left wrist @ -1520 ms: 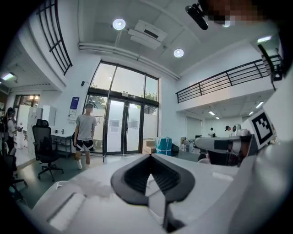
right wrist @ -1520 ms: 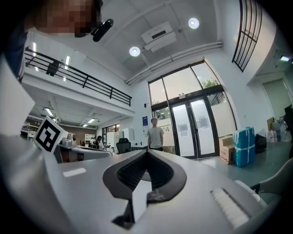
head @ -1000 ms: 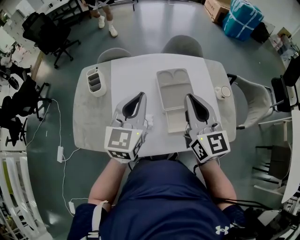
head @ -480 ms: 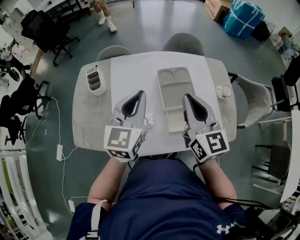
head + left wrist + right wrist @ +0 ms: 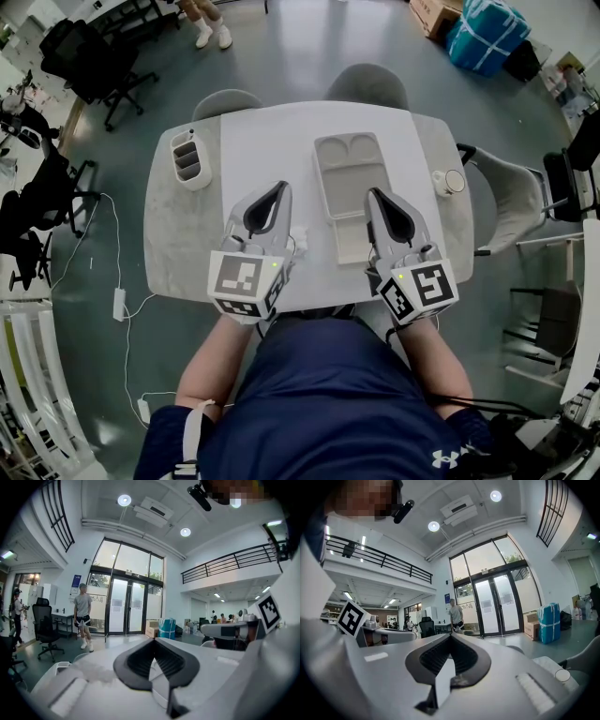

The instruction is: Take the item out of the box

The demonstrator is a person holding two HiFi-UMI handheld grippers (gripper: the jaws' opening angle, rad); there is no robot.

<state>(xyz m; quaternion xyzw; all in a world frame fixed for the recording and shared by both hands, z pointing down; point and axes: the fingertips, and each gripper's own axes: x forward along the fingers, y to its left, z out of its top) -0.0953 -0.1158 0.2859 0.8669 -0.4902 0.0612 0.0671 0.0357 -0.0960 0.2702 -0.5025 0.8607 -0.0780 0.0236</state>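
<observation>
Box (image 5: 348, 192) lies on the surface (image 5: 272, 141) between our two tongs, nearer the right pair; we cannot make out any item in it. Left tongs (image 5: 280, 188) are pinched together, empty. Right tongs (image 5: 372, 193) are likewise closed on nothing.

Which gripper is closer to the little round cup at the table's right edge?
Right. The right gripper lies just left of the cup, with bare table between them. The left gripper lies farther left, across the tray.
</observation>
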